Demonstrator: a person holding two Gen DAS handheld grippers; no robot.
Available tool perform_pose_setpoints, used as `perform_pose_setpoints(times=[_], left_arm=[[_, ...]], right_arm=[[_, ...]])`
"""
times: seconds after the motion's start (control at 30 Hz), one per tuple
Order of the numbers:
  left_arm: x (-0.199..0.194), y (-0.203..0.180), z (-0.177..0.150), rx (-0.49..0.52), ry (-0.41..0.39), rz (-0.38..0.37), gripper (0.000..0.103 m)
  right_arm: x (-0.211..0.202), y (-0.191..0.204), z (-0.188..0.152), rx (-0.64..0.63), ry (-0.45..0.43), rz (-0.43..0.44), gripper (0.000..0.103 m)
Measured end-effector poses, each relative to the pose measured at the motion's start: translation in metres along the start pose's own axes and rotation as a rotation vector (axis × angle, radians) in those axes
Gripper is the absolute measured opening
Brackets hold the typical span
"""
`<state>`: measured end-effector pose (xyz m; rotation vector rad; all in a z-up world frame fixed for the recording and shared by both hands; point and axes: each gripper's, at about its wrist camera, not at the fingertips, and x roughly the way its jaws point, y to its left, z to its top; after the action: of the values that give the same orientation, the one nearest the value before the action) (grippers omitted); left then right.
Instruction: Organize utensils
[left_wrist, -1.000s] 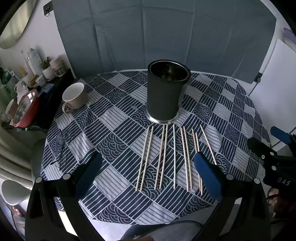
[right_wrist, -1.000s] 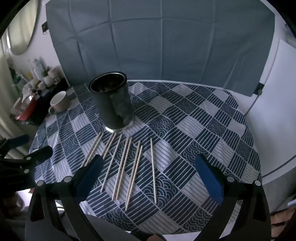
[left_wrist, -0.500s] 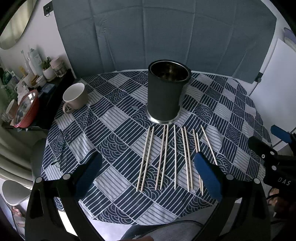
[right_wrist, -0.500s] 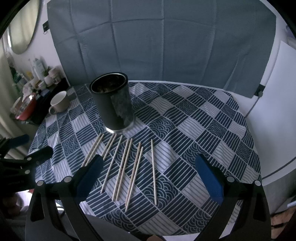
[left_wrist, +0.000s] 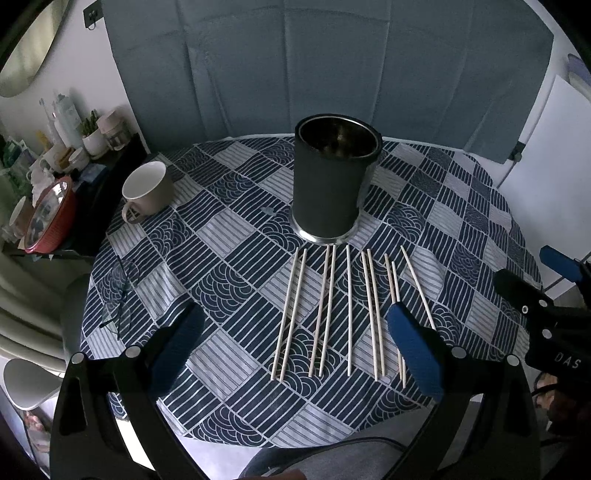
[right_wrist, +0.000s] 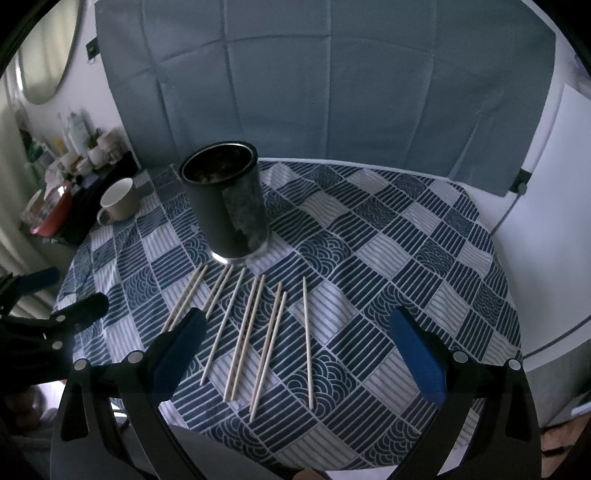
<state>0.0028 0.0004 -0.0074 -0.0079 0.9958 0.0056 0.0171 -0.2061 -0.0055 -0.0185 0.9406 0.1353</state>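
Note:
Several pale wooden chopsticks (left_wrist: 349, 310) lie side by side on the blue patterned tablecloth, just in front of a dark cylindrical holder (left_wrist: 334, 181) that stands upright and looks empty. In the right wrist view the chopsticks (right_wrist: 255, 328) and the holder (right_wrist: 227, 201) sit left of centre. My left gripper (left_wrist: 295, 339) is open and empty, above the near ends of the chopsticks. My right gripper (right_wrist: 295, 347) is open and empty, above the rightmost chopsticks. Each gripper shows at the edge of the other's view.
A beige mug (left_wrist: 147, 190) stands on the table's left side. A pair of glasses (left_wrist: 120, 291) lies near the left edge. A side shelf with a red bowl (left_wrist: 50, 216) and bottles is beyond the left edge. A grey cloth backdrop hangs behind.
Both grippers have drifted slightly; the view of the table has shifted only a little. Nothing on the table has moved.

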Motion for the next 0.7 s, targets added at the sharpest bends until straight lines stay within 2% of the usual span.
perform_pose_setpoints(times=[0.7], left_arm=[[0.0051,0.0029,0.003,-0.014,0.013,-0.008,0.097]], right_arm=[[0.0023,-0.0002,-0.0004,0.002,0.0,0.001,0.095]])
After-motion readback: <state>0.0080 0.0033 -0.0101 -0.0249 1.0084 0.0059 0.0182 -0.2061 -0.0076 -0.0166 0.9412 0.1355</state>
